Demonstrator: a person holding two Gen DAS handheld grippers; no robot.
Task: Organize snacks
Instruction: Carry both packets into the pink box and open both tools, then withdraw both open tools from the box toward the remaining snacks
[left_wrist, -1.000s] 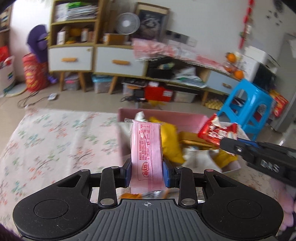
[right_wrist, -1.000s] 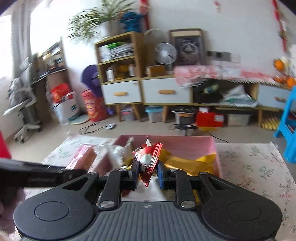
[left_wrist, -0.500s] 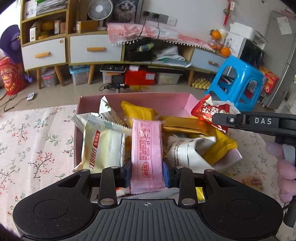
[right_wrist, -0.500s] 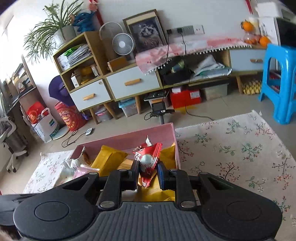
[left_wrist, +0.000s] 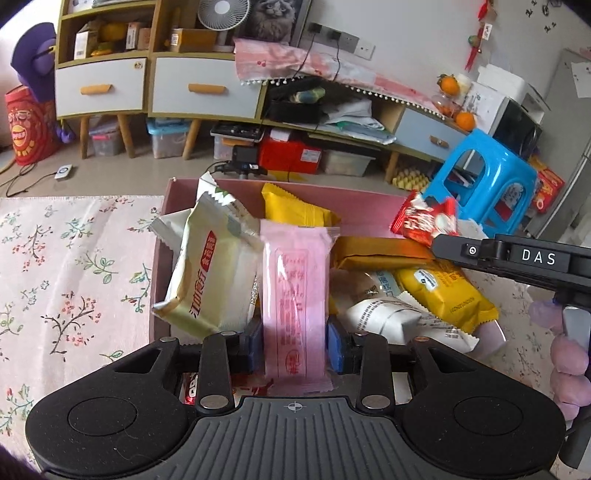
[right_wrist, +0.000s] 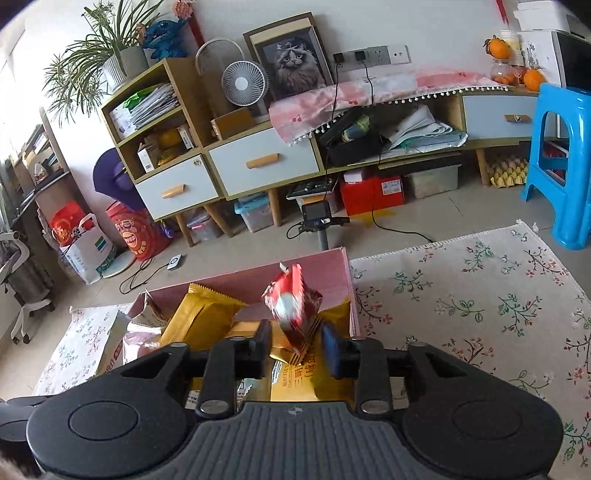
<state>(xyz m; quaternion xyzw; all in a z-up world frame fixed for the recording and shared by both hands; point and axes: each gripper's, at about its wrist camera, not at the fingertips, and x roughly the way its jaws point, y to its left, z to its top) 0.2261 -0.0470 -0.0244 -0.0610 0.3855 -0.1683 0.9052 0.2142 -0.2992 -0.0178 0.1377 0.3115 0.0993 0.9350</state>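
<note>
Item one, left of my left gripper (left_wrist: 294, 350): a cream-yellow biscuit pack (left_wrist: 210, 273), pillow-shaped and leaning in the pink box (left_wrist: 164, 206), over bare floral cloth (left_wrist: 74, 266). Item two, between the left jaws: a pink snack sachet (left_wrist: 295, 295), standing upright, its lower end by the blue pads; the jaws are opening and I read a sliver of gap each side, so I judge it no longer pinched, about to settle among the others. It looks light, flat and slippery-filmed, soft enough to buckle; best taken across its narrow width near a sealed end, not by the middle. Item three, ahead of that tool: a yellow pack (left_wrist: 291, 210) against the far wall of the box. Item four, right of it: a white wrapper (left_wrist: 388, 317) and a yellow bar pack (left_wrist: 443, 291), both crinkly, light and piled loosely. Item five, further right: my right gripper (right_wrist: 295, 347), over the box's right end near its wall (right_wrist: 347, 280). Its jaws are opening wide, and a small red wrapper (right_wrist: 293, 306) sits tilted between them, clear of both pads, so I judge it released and dropping. It is feather-light, foil-like, with serrated ends that offer the surest hold. Item six, below that tool: gold packs (right_wrist: 207, 317), stiffer and flatter. Right of the tool lies only floral cloth.
</note>
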